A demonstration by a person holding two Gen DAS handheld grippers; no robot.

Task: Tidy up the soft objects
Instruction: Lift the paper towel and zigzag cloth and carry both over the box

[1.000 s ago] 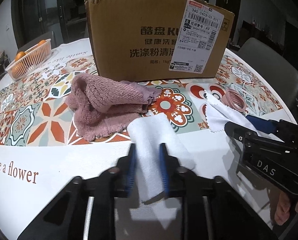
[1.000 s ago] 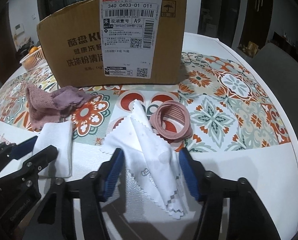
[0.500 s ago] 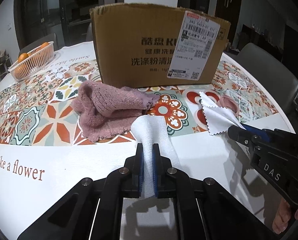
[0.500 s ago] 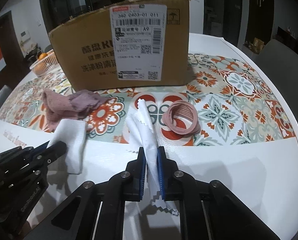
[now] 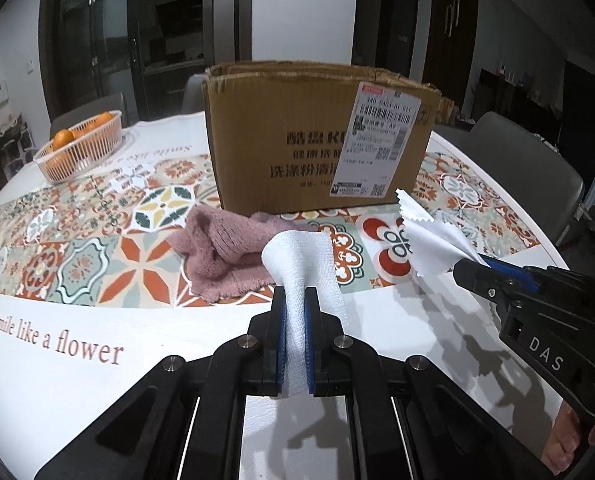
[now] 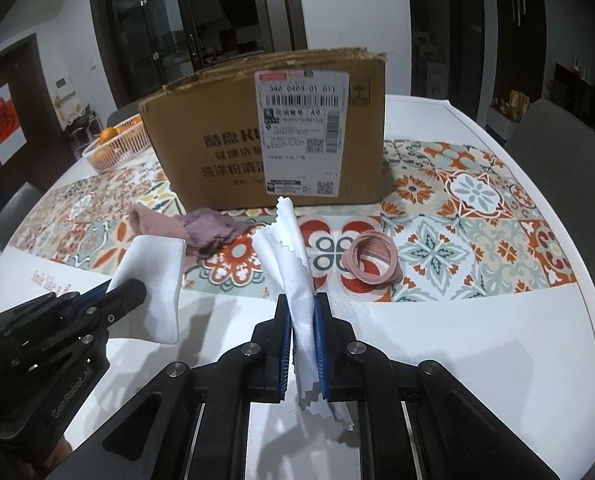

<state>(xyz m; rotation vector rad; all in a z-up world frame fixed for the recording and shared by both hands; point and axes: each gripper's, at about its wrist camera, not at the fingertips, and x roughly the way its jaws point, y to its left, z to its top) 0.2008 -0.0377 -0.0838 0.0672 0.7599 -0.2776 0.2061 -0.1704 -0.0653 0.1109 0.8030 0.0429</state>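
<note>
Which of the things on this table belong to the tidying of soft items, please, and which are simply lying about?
Part of the job:
white towel in left gripper
thin white cloth in right gripper
pink towel
pink band
cardboard box, probably

Lying about:
fruit basket
patterned tablecloth

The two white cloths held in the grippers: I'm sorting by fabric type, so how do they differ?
The white cloth in the left gripper, the textured cloth, looks thick and woven, with straight edges. The zigzag-edged cloth in the right gripper looks thin and smooth, with pinked edges. The textured cloth bends in one broad fold; the zigzag-edged cloth stands in sharp creases. Both are white, pinched between blue-padded fingers and lifted off the table.
</note>
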